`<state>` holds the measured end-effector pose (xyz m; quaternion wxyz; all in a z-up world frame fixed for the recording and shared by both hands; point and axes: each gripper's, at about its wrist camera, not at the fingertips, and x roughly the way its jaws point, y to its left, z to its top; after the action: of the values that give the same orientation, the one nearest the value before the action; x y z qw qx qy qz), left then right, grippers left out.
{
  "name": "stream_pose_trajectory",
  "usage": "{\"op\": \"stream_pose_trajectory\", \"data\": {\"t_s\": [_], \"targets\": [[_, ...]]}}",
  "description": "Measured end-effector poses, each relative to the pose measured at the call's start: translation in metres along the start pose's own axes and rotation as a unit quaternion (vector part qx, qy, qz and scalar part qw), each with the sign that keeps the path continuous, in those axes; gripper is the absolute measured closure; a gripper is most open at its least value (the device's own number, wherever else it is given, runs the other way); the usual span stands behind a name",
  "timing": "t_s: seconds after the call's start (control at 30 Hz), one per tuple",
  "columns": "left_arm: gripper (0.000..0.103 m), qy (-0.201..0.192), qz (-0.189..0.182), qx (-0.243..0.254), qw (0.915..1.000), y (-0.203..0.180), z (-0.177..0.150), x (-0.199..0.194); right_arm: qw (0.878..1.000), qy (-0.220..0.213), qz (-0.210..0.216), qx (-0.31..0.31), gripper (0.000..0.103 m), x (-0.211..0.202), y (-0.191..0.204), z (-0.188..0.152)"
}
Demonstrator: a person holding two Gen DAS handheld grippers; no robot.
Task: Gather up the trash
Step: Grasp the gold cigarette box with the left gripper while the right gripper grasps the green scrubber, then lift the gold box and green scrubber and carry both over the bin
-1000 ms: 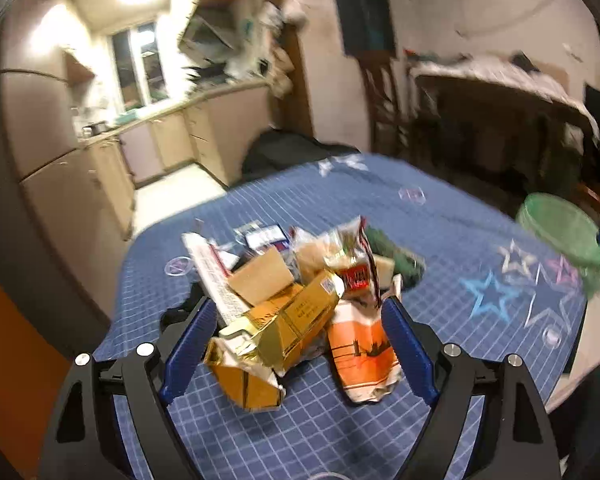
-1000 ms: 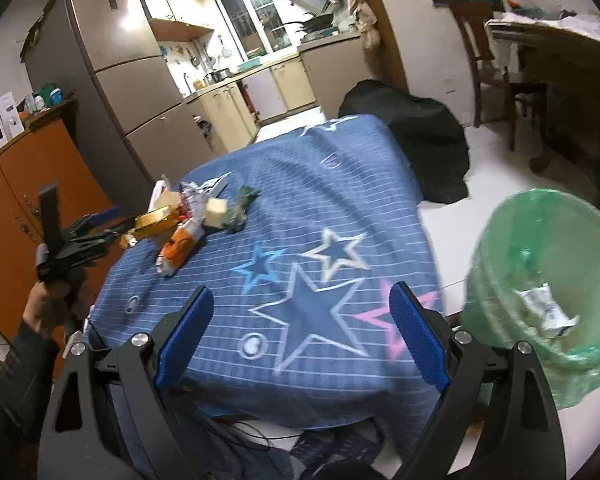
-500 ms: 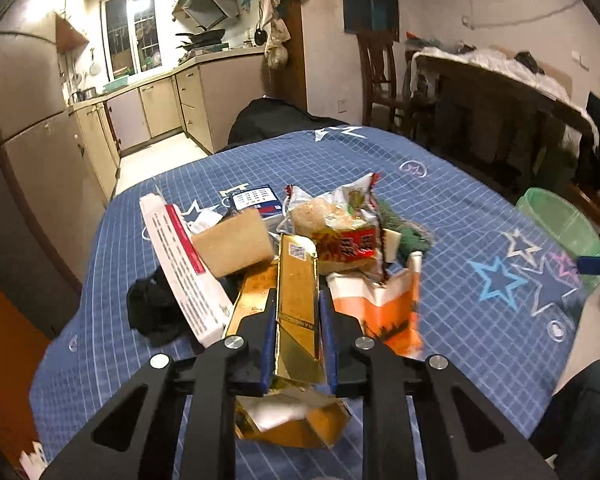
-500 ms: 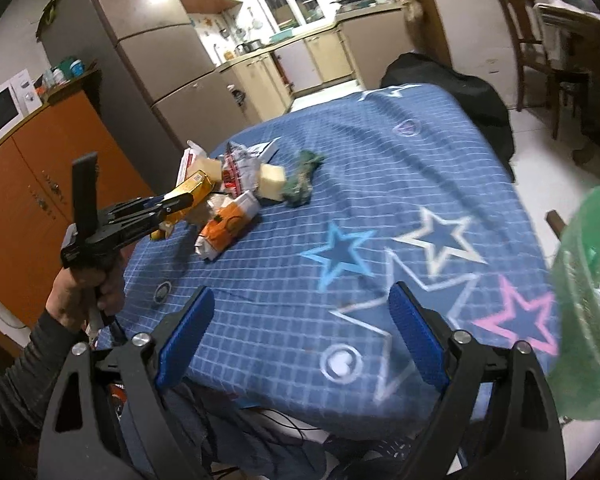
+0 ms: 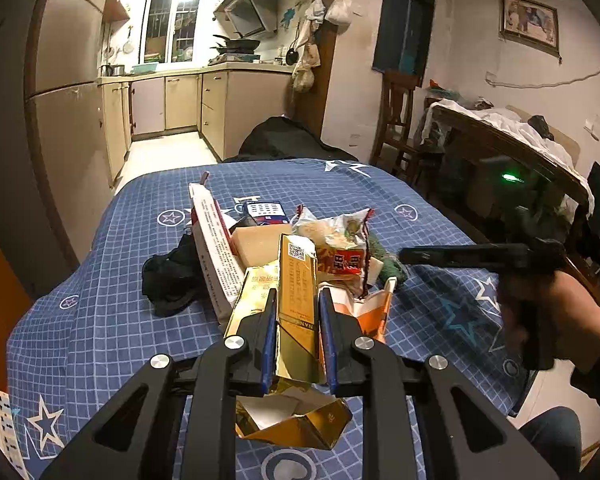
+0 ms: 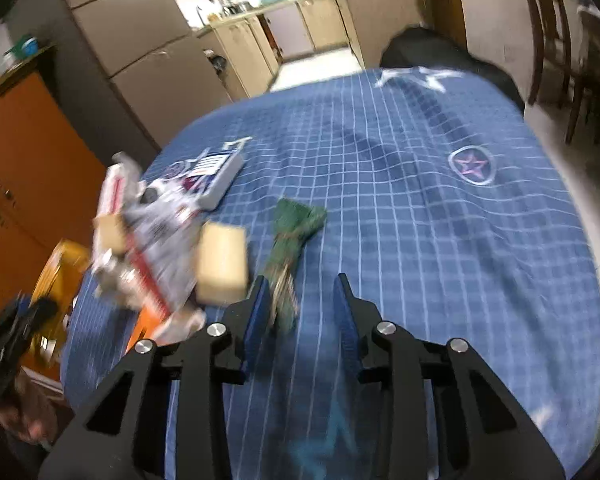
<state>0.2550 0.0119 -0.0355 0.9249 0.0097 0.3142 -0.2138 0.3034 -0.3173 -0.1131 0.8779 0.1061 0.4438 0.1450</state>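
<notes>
Blue checked cloth with stars (image 5: 100,320) covers the table, a kitchen with pale cabinets behind it at twelve o'clock. Trash lies heaped near the cloth's middle: a gold carton (image 5: 298,300), a long white and red box (image 5: 216,248) at its ten o'clock, a snack wrapper (image 5: 340,244) at its one o'clock, an orange and white packet (image 5: 374,312) at its three o'clock, and a black crumpled scrap (image 5: 170,276) at its nine o'clock. The left gripper (image 5: 298,316) is clenched on the gold carton, both blue pads pressed flat against its sides. In the blurred right wrist view, the right gripper (image 6: 302,304) has just been narrowing its jaws, and they stand apart over the cloth; a green wrapper (image 6: 292,236) lies at its eleven o'clock, its near end beside the left pad, but whether they touch I cannot tell. A tan block (image 6: 222,268) sits at the wrapper's nine o'clock.
</notes>
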Motion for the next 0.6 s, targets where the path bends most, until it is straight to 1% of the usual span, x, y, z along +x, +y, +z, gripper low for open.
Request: {"op": "stream_pose_trajectory", "data": {"t_s": [0.1, 0.2, 0.27, 0.37, 0.4, 0.47, 0.53, 0.6], "targets": [[0.082, 0.001, -0.001, -0.006, 1.0, 0.002, 0.003, 0.001, 1.0, 0.015, 0.01, 0.003, 0.072, 0.018, 0.004, 0.015], [0.082, 0.002, -0.007, -0.022, 0.9997, 0.005, 0.006, 0.007, 0.999, 0.031, -0.001, -0.011, 0.072, 0.032, 0.013, 0.025], [0.082, 0.002, -0.008, -0.025, 0.9996, 0.003, 0.006, 0.009, 0.999, 0.04, -0.011, -0.017, 0.07, 0.04, 0.018, 0.027], [0.082, 0.006, -0.016, -0.031, 0.9994, -0.001, 0.005, 0.013, 0.999, 0.039, -0.011, -0.02, 0.07, 0.043, 0.025, 0.028], [0.082, 0.008, -0.017, -0.032, 0.9993, -0.002, 0.003, 0.014, 0.999, 0.039, -0.019, -0.029, 0.072, 0.043, 0.027, 0.028], [0.082, 0.012, -0.018, -0.034, 0.9992, -0.005, 0.001, 0.017, 0.998, 0.037, -0.032, -0.037, 0.086, 0.044, 0.029, 0.026], [0.082, 0.011, -0.02, -0.034, 0.9991, -0.007, 0.001, 0.018, 0.998, 0.025, -0.035, -0.037, 0.088, 0.039, 0.028, 0.024], [0.082, 0.006, -0.017, -0.034, 0.9992, -0.01, 0.002, 0.016, 0.999, 0.003, -0.039, -0.035, 0.089, 0.028, 0.027, 0.02]]}}
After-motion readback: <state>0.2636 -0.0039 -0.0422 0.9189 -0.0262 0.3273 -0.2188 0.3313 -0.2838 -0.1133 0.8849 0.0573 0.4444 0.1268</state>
